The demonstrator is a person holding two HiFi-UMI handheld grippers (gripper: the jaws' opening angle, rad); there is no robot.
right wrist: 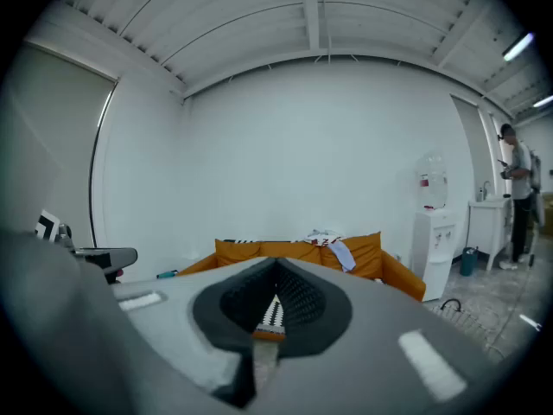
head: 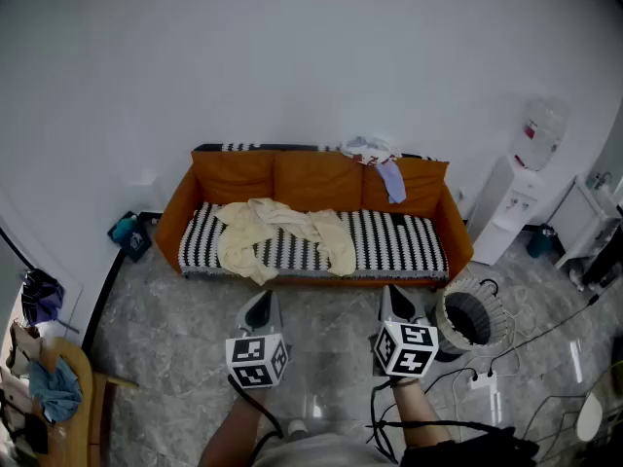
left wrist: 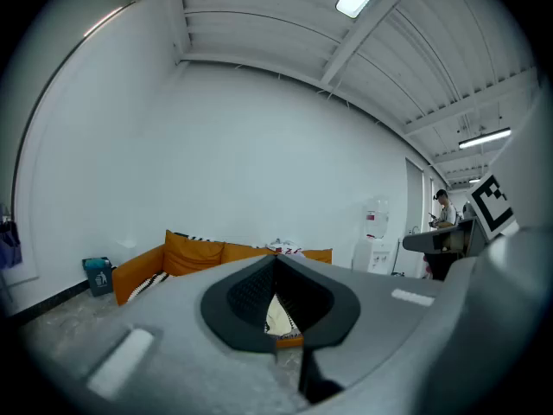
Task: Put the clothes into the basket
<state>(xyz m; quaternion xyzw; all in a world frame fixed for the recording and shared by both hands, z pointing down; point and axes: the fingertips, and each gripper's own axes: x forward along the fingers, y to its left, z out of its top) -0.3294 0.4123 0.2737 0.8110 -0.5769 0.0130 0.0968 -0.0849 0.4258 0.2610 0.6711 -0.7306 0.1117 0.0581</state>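
— What is left of the sofa (head: 316,181)?
— A blue bin (head: 130,232). It sits on the floor just beside the sofa's left arm.
— And the left claw (head: 261,300)?
— It is in front of the sofa, pointing at it. Its two jaws are pressed together, with nothing in them.
— Where are the clothes?
— A big yellow cloth (head: 277,233) lies spread on the sofa's striped seat, more to the left. Some small clothes (head: 380,159), white and blue, hang over the sofa's back, more to the right.
— The right claw (head: 394,298)?
— It is in front of the sofa too. It is pressed together and holds nothing.
— And the basket (head: 443,311)?
— It stands on the floor by the sofa's right front corner, near the right claw. A water cooler (head: 514,202) stands to the right of the sofa, by the wall.
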